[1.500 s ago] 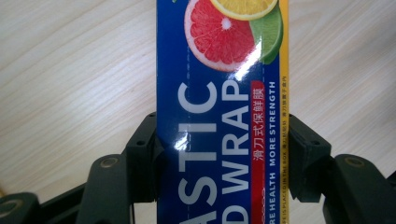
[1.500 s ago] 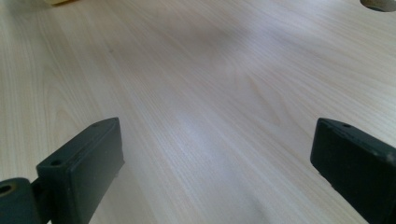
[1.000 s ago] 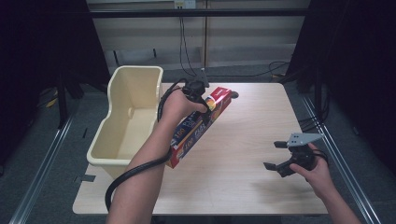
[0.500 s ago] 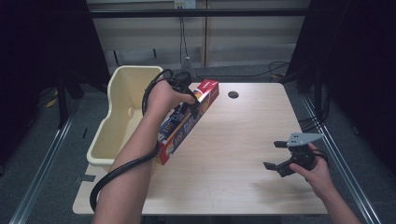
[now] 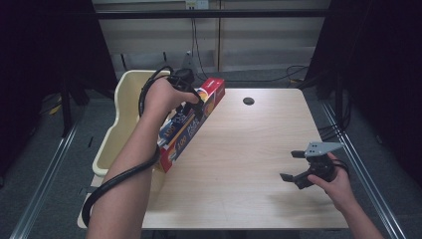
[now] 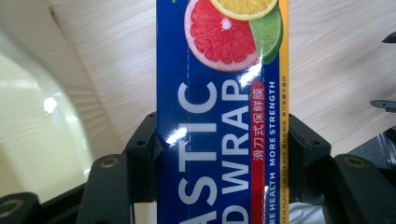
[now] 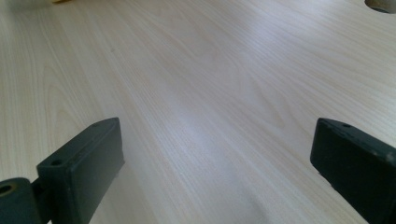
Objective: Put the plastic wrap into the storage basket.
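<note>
A long blue and red plastic wrap box [image 5: 191, 124] hangs tilted above the table's left edge, its lower end over the rim of the cream bin [image 5: 122, 102]. My left gripper [image 5: 191, 102] is shut on the box near its upper half. In the left gripper view both black jaws press the sides of the plastic wrap box [image 6: 222, 112], which bears citrus pictures and white lettering. My right gripper [image 5: 293, 165] rests low over the table at the right front, open, with nothing between its fingers [image 7: 79, 163].
The light wooden table [image 5: 239, 164] has a round cable hole [image 5: 248, 101] near its far edge. The cream bin stands off the table's left side. Metal rails run along the floor on both sides. A black cable loops around the left forearm.
The left gripper has carried the box leftward, from over the table's middle-left to above the bin's rim. The right gripper has stayed put.
</note>
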Tool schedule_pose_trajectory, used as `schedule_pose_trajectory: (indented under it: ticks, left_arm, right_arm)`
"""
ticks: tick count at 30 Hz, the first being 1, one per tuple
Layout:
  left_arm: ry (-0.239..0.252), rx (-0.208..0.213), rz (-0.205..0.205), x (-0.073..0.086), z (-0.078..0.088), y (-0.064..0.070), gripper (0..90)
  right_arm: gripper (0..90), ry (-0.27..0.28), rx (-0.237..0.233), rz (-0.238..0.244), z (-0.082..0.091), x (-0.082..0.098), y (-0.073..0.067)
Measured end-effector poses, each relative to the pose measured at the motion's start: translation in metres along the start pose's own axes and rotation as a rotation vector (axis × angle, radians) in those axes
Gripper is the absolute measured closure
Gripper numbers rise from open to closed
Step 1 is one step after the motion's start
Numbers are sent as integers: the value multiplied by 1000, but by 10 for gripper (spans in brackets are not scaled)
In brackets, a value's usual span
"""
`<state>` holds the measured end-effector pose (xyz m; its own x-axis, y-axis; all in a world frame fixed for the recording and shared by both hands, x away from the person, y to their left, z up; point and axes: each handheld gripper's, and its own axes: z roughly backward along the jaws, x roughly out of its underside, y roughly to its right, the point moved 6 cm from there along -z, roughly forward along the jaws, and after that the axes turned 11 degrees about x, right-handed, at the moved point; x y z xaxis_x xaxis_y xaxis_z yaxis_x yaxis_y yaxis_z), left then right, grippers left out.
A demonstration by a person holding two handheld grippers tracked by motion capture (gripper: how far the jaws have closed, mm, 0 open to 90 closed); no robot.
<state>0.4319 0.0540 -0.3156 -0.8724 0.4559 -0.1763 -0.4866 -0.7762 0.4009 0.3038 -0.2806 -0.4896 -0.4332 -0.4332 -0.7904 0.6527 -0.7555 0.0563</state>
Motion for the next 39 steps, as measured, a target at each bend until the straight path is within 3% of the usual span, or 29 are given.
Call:
schedule_pose_trajectory:
  ticks: [39]
  left_arm:
    - [106,-48,113,21,72,-23,407]
  right_arm:
    - [25,0,-2,3,-1,0,-2]
